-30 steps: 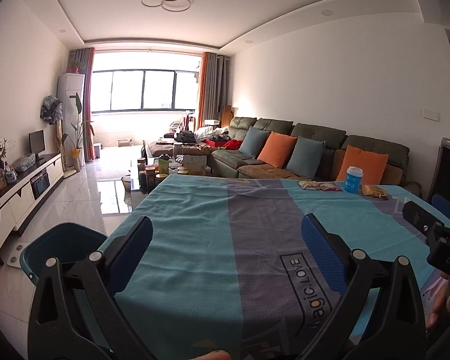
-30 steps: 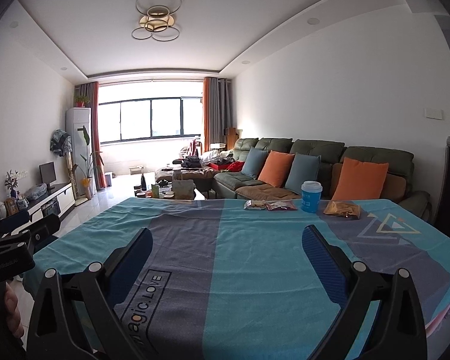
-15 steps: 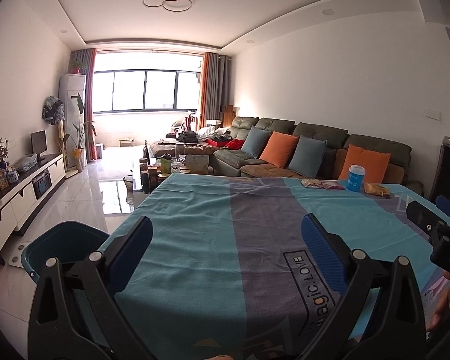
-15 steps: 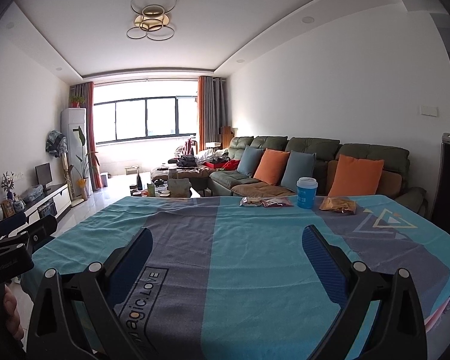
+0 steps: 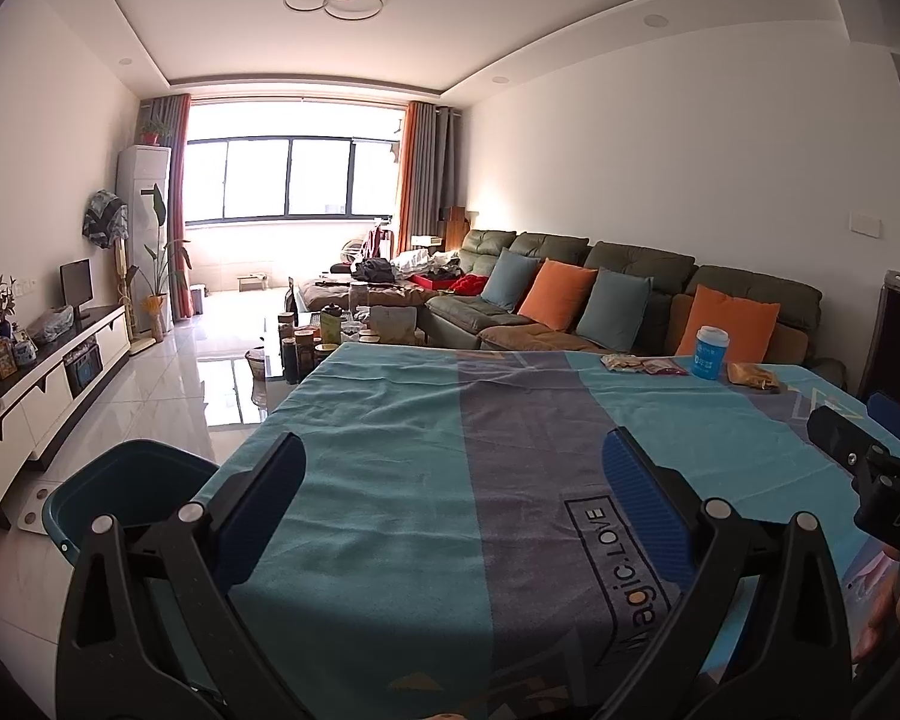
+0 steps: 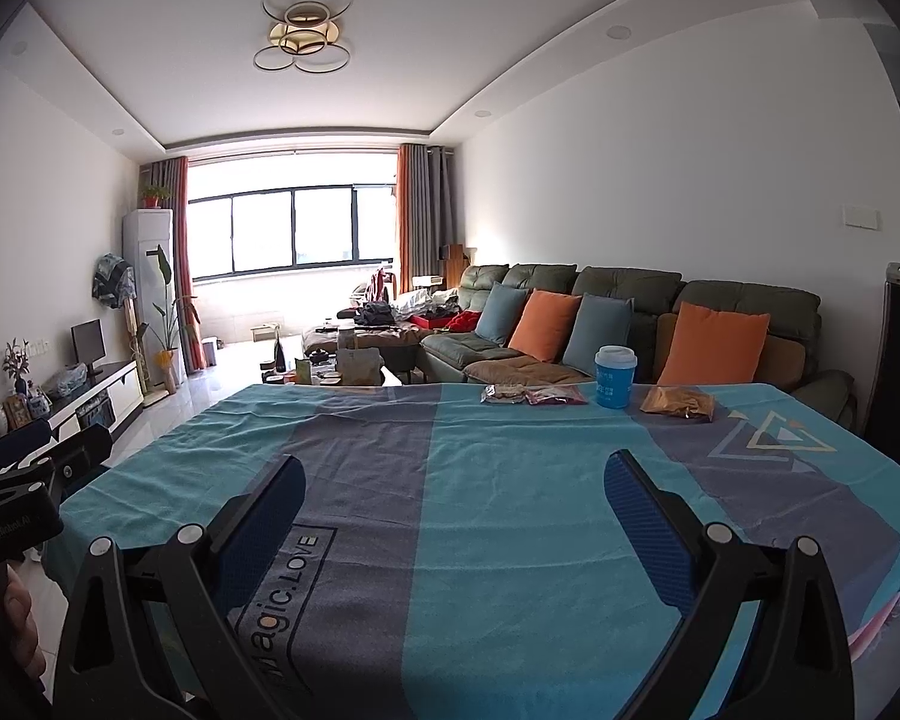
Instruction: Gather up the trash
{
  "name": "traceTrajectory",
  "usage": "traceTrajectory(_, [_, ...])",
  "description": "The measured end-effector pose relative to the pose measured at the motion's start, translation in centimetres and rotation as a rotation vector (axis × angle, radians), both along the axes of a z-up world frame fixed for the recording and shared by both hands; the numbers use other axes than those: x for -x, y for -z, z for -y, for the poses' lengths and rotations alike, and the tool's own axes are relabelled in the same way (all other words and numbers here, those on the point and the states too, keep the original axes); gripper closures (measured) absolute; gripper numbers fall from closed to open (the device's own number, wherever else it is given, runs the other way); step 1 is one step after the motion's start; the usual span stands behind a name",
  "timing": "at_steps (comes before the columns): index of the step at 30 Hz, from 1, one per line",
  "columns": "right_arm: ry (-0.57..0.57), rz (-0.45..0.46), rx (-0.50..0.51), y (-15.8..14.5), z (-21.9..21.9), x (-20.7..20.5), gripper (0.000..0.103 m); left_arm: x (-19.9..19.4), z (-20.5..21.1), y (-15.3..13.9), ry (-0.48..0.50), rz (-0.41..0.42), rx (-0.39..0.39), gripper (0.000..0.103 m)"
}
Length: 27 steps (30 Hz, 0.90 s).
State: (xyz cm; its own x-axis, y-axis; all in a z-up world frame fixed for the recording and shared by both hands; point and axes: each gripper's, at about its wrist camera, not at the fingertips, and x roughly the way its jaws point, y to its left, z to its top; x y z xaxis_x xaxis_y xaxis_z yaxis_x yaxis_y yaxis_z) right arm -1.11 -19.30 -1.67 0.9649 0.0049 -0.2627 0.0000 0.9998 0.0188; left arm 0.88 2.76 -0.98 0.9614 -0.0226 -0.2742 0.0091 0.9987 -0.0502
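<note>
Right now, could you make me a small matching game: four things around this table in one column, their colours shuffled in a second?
Things:
1. cup
2. flat packet right of the cup
3. bin beside the table
4. cushion behind the cup

Colours:
A. orange
B. golden brown
C. blue with a white lid
D. dark teal

Pairs: 1-C, 2-B, 3-D, 4-A

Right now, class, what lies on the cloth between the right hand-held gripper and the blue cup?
Nothing: in the right wrist view, only bare tablecloth stretches from the open right hand-held gripper to the blue cup. Wrappers lie beside the cup.
</note>
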Motion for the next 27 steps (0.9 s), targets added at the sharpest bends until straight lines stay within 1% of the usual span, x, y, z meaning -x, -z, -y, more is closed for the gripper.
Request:
traceTrajectory(6, [-0.005, -0.001, 0.004, -0.06, -0.16, 0.11, 0.007, 0.03, -0.06, 0.02, 0.001, 0.006, 0.008, 0.005])
traceTrajectory(8, [-0.005, -0.006, 0.005, -0.05, -0.14, -0.02, 0.007, 0.07, -0.06, -0.06, -0.017, 0.011, 0.003, 0.005])
traceTrajectory(12, [-0.003, -0.009, 0.006, -0.02, -0.16, -0.11, 0.007, 0.15, -0.41, -0.01, -0.021, 0.012, 0.025, 0.005])
traceTrajectory(14, [-0.004, -0.008, 0.008, -0.06, -0.22, -0.09, 0.007, 0.16, -0.36, 0.05, -0.030, 0.012, 0.019, 0.005])
traceTrajectory(19, [-0.003, -0.013, 0.007, -0.04, -0.32, -0.10, 0.007, 0.52, -0.23, 0.13, -0.014, 0.023, 0.009, 0.005])
traceTrajectory(22, [-0.001, -0.011, 0.007, -0.03, -0.33, -0.06, 0.007, 0.41, -0.18, 0.28, 0.002, 0.010, 0.010, 0.005])
traceTrajectory(27, [0.006, -0.005, 0.008, 0.00, -0.40, 0.14, 0.007, 0.28, -0.57, 0.40, -0.014, 0.002, 0.024, 0.005])
